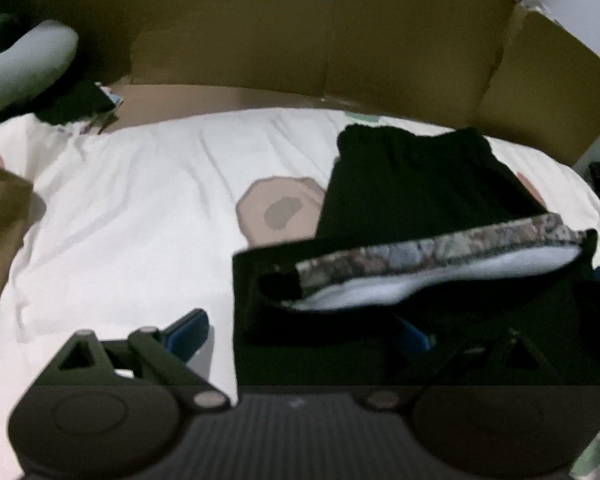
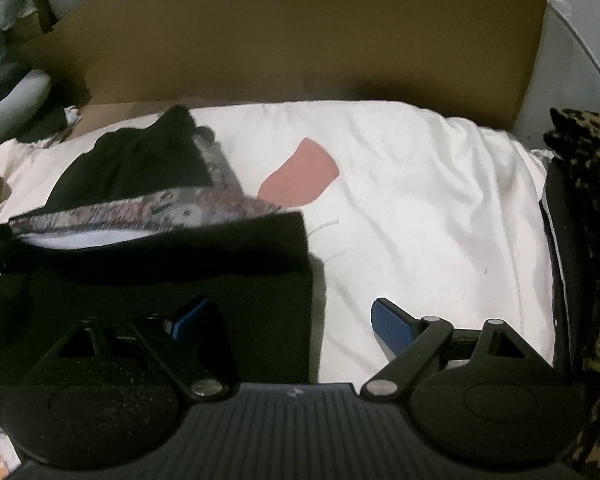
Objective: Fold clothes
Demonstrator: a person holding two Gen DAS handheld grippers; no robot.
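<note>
Left wrist view. Left gripper (image 1: 300, 332): jaws spread wide, one blue pad clear over the bedsheet (image 1: 112, 216), the other partly hidden by cloth; nothing visibly pinched. Black garment (image 1: 412, 196): just right of centre on the white printed sheet, near edge raised toward the camera, patterned waistband (image 1: 440, 248) and white lining showing in the gap. Cardboard panel (image 1: 300, 48) stands behind the bed.

Right wrist view. Right gripper (image 2: 292, 320): jaws likewise wide apart, left pad over black cloth, right pad over bare sheet; holding nothing that shows. Same garment at left, folded layer in front, remainder trailing back toward the cardboard. Leopard-print fabric (image 2: 592, 200) at the right margin.

Handling, by judgement: light, limp knit, prone to sag and slide out of square; the banded waist looks firmest. Grip best taken at the two corners of the near edge, one per gripper, layers pinched together.
</note>
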